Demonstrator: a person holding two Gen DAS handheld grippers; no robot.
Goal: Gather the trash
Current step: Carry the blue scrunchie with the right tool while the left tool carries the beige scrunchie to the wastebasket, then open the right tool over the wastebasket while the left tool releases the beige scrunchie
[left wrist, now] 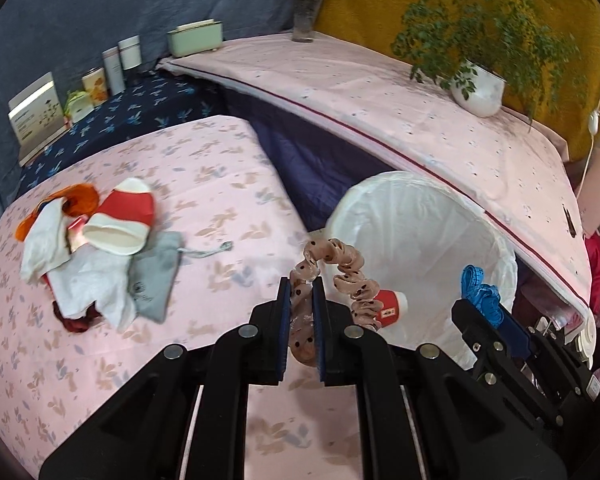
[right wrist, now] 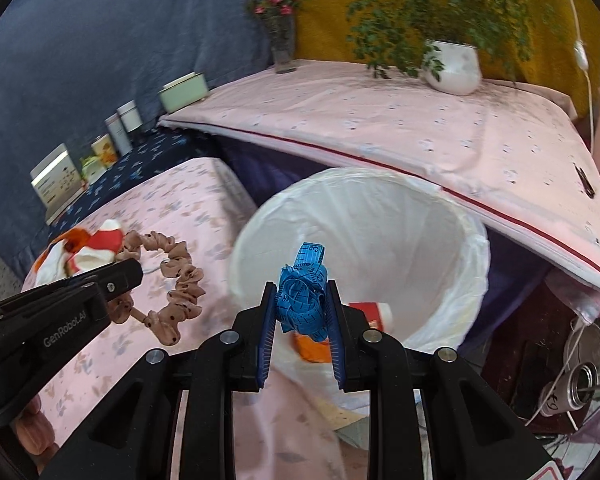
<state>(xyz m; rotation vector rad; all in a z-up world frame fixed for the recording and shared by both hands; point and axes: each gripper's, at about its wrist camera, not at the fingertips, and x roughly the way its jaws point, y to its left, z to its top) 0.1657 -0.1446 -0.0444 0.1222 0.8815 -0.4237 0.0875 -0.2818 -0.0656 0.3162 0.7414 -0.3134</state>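
While left gripper (left wrist: 301, 284) pinches pink scrunchie (left wrist: 342, 272), right gripper (right wrist: 300, 294) clamps blue tape measure (right wrist: 303, 292) over bin (right wrist: 476, 240).

Far ahead of the left gripper we see a glass vase (left wrist: 307, 16) w/ pink flowers; right of it, a white pot (left wrist: 479, 90) w/ trailing green plant, both on pink cloth (left wrist: 340, 80). Ahead-left we see a mint box (left wrist: 196, 38), two cylindrical tins (left wrist: 121, 62) and a propped card (left wrist: 36, 114) along the blue backdrop (left wrist: 100, 8).
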